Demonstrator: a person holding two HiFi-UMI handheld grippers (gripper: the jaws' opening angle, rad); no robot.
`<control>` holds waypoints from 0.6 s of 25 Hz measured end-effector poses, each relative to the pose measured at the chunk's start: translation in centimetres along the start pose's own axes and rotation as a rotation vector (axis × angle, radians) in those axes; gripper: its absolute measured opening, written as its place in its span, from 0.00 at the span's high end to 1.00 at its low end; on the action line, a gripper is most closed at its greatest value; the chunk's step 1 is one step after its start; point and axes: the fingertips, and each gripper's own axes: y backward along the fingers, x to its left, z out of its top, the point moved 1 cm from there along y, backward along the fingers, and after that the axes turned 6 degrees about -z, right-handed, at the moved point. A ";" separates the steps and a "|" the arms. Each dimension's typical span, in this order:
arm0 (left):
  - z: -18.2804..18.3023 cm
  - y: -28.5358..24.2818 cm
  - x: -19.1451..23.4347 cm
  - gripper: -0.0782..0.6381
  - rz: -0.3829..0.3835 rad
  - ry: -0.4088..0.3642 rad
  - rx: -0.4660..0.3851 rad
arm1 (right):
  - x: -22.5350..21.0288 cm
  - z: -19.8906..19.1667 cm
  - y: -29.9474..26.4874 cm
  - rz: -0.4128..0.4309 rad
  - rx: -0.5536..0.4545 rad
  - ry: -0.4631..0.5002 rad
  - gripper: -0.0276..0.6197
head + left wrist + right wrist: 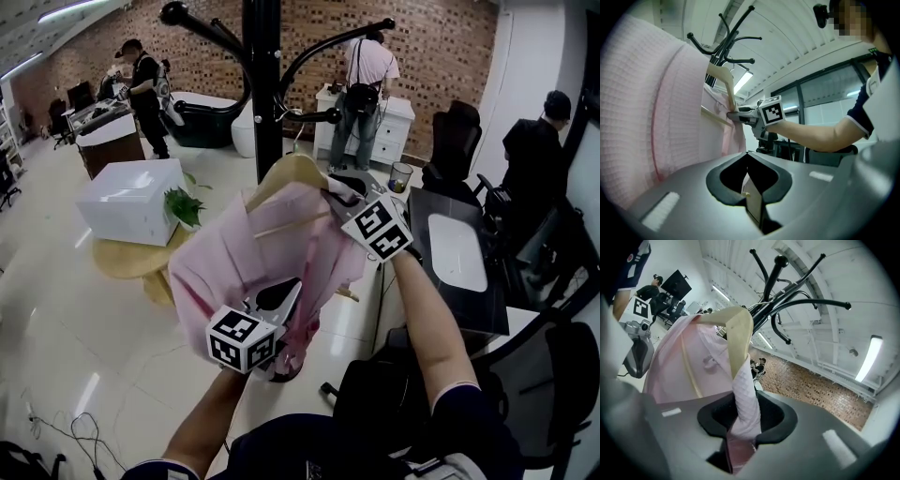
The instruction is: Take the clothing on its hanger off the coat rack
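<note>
A pink garment (253, 253) hangs on a pale wooden hanger (291, 167) right in front of the black coat rack (263, 84). My right gripper (339, 190) is at the hanger's right shoulder. In the right gripper view it (740, 437) is shut on a fold of the pink garment (679, 362) just below the hanger's end (736, 333), with the rack's arms (773, 282) above. My left gripper (281, 298) is low, against the garment's hem. In the left gripper view its jaws (750, 187) stand together with no cloth between them, and the garment (651, 103) fills the left.
A white box (131, 197) and a green plant (185, 206) sit on a round wooden table at left. A black desk (450, 281), office chairs (455, 141) and a cup (400, 176) are at right. Several people stand by the brick wall.
</note>
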 end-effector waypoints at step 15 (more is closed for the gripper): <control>0.6 0.8 -2.0 0.87 -0.043 -0.023 -0.008 | -4.6 1.0 5.1 -0.167 -0.002 -0.020 0.79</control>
